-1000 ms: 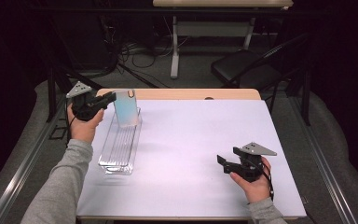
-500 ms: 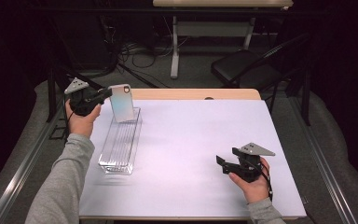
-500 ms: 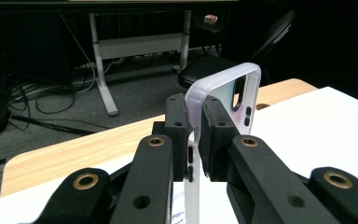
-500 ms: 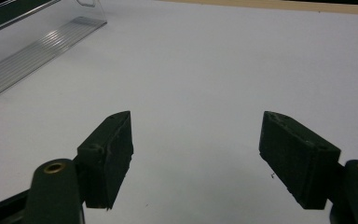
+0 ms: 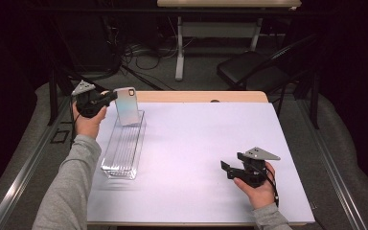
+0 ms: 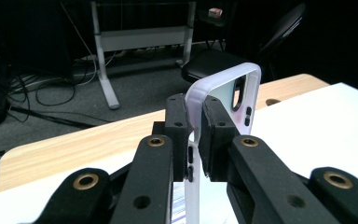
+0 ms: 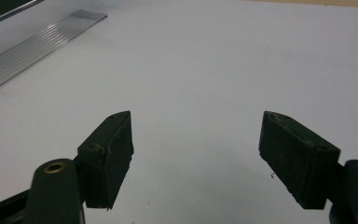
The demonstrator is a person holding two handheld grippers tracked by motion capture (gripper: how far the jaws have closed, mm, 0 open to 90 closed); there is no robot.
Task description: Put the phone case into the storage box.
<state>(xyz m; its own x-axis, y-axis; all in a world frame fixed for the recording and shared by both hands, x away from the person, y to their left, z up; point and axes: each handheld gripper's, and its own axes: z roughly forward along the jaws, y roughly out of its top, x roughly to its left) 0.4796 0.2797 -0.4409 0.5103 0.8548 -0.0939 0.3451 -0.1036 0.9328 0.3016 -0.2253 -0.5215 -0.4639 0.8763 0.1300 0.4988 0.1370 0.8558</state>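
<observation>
Left gripper (image 5: 106,99) clamped on phone case (image 5: 127,105), upright over far end of clear rack (image 5: 123,148) by table (image 5: 201,143) left edge. Rack slots otherwise bare. Right gripper (image 5: 226,168) jaws apart, holding nothing, near right.

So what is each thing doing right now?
Phone case: upright, pinched by its edge, over the far end of the tray.
Left tongs: shut on the phone case.
Right tongs: open, holding nothing.
Clear tray: lying flat on the white table.
</observation>
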